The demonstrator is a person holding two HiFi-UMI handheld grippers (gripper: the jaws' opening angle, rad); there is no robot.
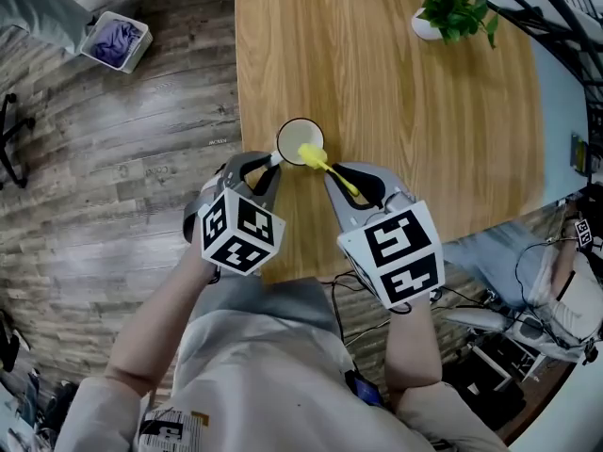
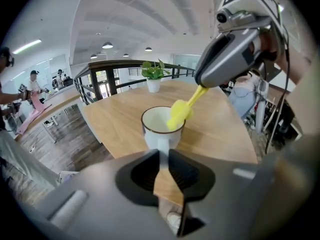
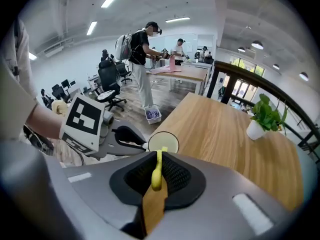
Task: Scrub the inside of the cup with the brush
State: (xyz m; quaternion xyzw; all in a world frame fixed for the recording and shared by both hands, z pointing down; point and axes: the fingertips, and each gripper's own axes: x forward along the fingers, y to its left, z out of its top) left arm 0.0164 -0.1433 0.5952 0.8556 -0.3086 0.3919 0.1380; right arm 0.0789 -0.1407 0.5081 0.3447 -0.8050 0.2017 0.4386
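A white cup [image 1: 301, 142] with a dark rim stands upright near the left front corner of the wooden table [image 1: 396, 92]. My left gripper [image 1: 268, 164] is shut on the cup's handle [image 2: 161, 149], seen between its jaws in the left gripper view. My right gripper [image 1: 337, 175] is shut on the handle of a yellow brush [image 1: 325, 166]. The brush head [image 2: 179, 114] rests at the cup's [image 2: 161, 125] right rim, partly inside the mouth. In the right gripper view the brush handle [image 3: 157, 170] runs out between the jaws toward the cup [image 3: 163, 143].
A small potted plant [image 1: 450, 9] stands at the table's far right. A white bin [image 1: 117, 41] with purple cloth sits on the floor to the left. The table's left edge [image 1: 236, 111] runs right beside the cup. People stand at desks farther off.
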